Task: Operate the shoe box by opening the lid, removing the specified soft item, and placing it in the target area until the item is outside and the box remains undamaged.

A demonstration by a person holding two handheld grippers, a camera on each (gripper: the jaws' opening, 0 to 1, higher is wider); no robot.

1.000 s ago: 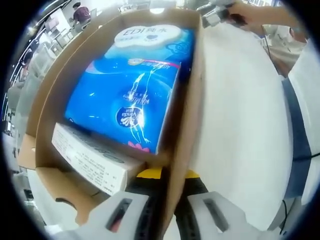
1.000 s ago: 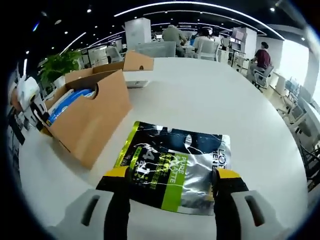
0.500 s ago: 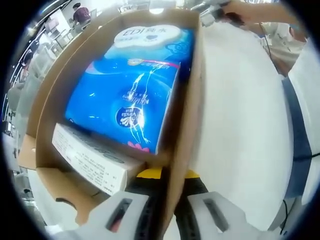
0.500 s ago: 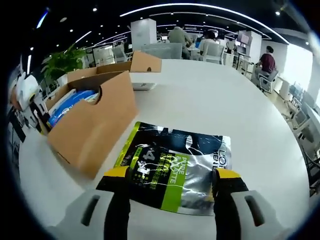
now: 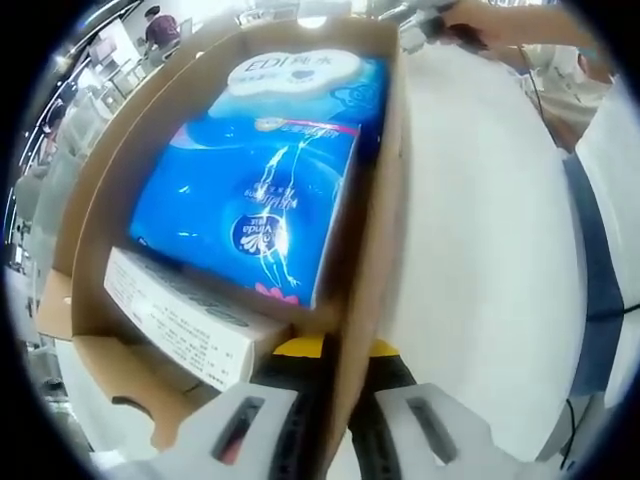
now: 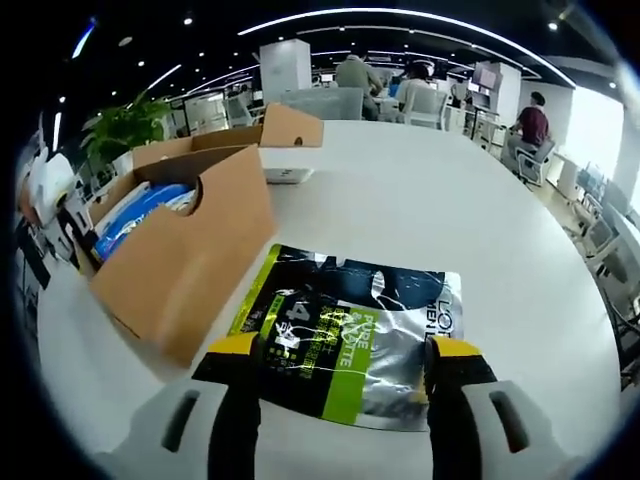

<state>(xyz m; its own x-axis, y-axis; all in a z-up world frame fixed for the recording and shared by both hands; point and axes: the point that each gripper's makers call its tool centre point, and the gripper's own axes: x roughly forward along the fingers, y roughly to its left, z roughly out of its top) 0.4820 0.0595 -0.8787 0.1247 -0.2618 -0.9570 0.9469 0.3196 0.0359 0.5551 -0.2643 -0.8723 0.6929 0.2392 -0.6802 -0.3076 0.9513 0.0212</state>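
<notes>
Right gripper view: right gripper (image 6: 345, 365) jaws spread wide, holding nothing; silver-green pouch (image 6: 350, 335) lies flat on the counter (image 6: 480, 210) between them, reaching toward 12 o'clock, long axis across the jaws. Pouch is out of the shoe box (image 6: 185, 250), which sits at 10 o'clock, lid off.

Left gripper view: left gripper (image 5: 330, 390) pinched on the box's side wall (image 5: 375, 230); blue tissue pack (image 5: 260, 190) inside, w/ a white carton (image 5: 180, 325). Right gripper is nearer the pouch.

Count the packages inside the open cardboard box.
2 visible: a blue tissue pack filling most of the cardboard box, and a white carton at its near end, partly under the pack. More may lie hidden underneath.
</notes>
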